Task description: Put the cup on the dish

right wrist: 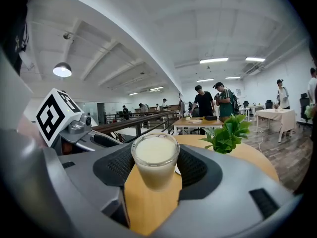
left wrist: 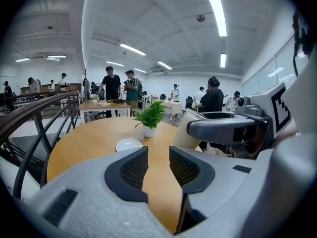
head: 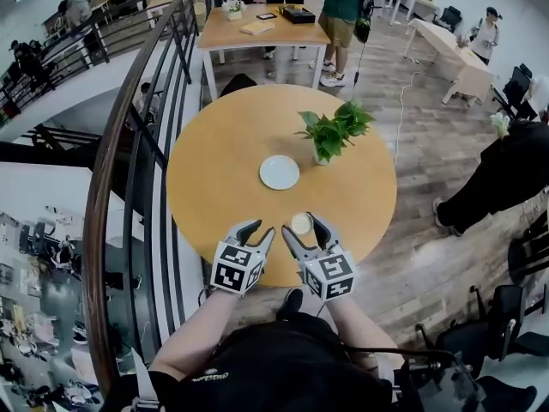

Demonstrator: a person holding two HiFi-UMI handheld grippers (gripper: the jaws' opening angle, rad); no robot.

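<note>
A small glass cup (head: 301, 223) of milky liquid stands near the front edge of the round wooden table (head: 214, 144). My right gripper (head: 302, 228) is shut on it; in the right gripper view both pads press the cup (right wrist: 155, 157) at its sides. The white dish (head: 280, 172) lies empty at the table's middle, a little beyond the cup and slightly left. My left gripper (head: 256, 228) hovers just left of the right one, jaws a little apart with nothing between them. The left gripper view shows the dish (left wrist: 128, 144) ahead of the left gripper (left wrist: 158, 165).
A potted green plant (head: 330, 131) stands right of the dish, close to it. A dark railing (head: 137, 144) with a drop behind it runs along the table's left side. Another table (head: 262, 28) and several people are at the back; a person in black stands at the right (head: 506, 174).
</note>
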